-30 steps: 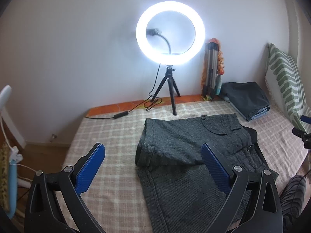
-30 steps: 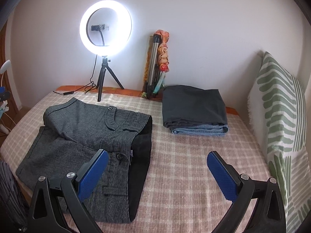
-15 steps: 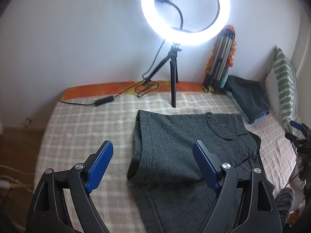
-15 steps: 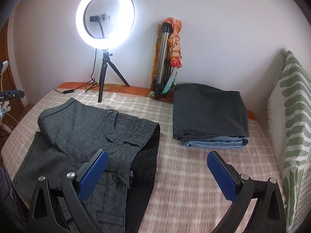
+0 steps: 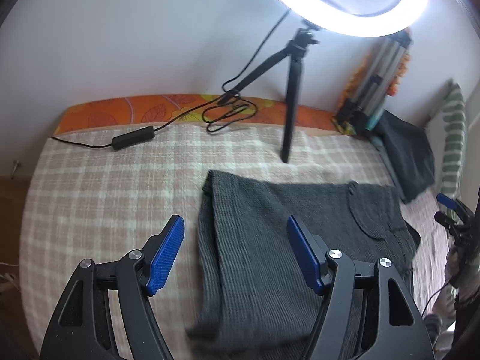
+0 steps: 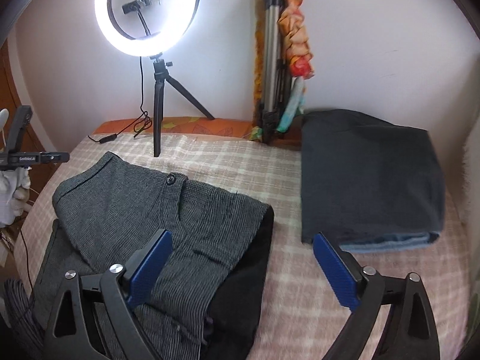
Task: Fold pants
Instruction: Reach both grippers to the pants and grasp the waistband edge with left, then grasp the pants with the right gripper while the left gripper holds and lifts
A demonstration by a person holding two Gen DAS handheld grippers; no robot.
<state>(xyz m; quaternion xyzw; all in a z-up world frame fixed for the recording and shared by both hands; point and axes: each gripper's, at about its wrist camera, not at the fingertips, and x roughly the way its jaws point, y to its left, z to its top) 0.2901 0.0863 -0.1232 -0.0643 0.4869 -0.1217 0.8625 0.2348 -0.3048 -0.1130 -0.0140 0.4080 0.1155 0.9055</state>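
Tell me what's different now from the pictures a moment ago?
Both grippers came closer to the gray pants and tipped down toward them. The left gripper is closing its jaws over the pants' left edge, and the right gripper is closing over the waist end. Neither holds anything yet. The pants, ring light and folded clothes haven't moved.

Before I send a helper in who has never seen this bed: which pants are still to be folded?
Start at the ring light by the wall; on the checked blanket just in front of its tripod lie the grey pants, half folded. Unlike the neat stack of folded clothes to their right, they have a dark button at the waistband and black lining showing.
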